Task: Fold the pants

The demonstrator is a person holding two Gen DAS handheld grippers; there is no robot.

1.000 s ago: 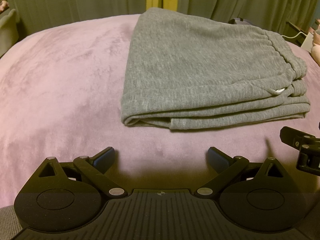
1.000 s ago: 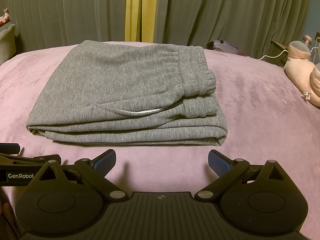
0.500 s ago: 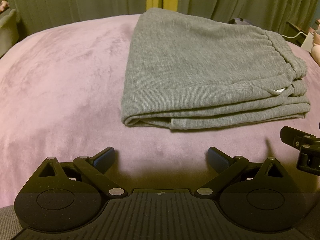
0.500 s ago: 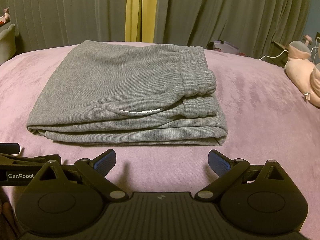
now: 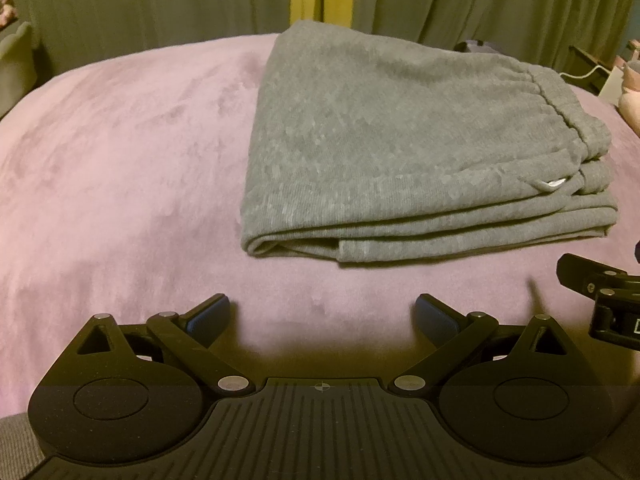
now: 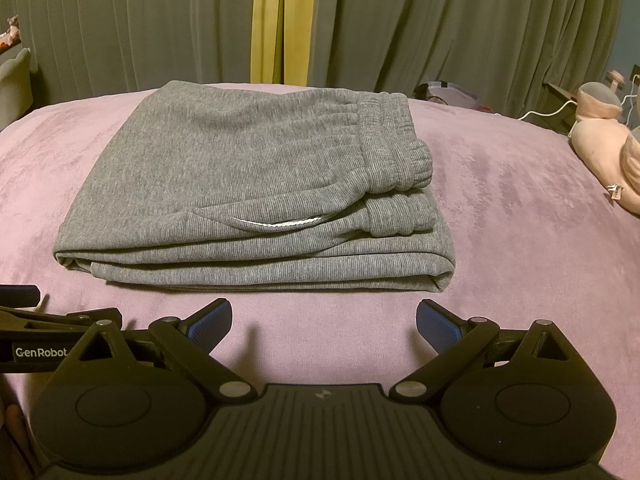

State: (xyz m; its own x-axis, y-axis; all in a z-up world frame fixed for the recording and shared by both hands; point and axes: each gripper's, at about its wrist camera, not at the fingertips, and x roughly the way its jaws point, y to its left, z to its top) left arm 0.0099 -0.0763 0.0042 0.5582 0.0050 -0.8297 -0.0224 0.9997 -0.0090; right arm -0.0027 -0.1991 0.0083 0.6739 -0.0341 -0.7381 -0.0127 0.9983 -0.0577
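Grey sweatpants (image 5: 400,152) lie folded into a flat stack of layers on the pink bed cover, waistband to the right; they also show in the right wrist view (image 6: 248,192). A white drawstring (image 6: 276,223) peeks from a fold. My left gripper (image 5: 322,316) is open and empty, a short way in front of the stack's near left edge. My right gripper (image 6: 324,322) is open and empty, in front of the stack's near edge. Neither touches the pants.
The pink velvety bed cover (image 5: 120,168) spreads all around the pants. A pink plush toy (image 6: 604,140) lies at the right edge. Green curtains (image 6: 440,20) hang behind the bed. The right gripper's side (image 5: 600,300) shows at the left view's right edge.
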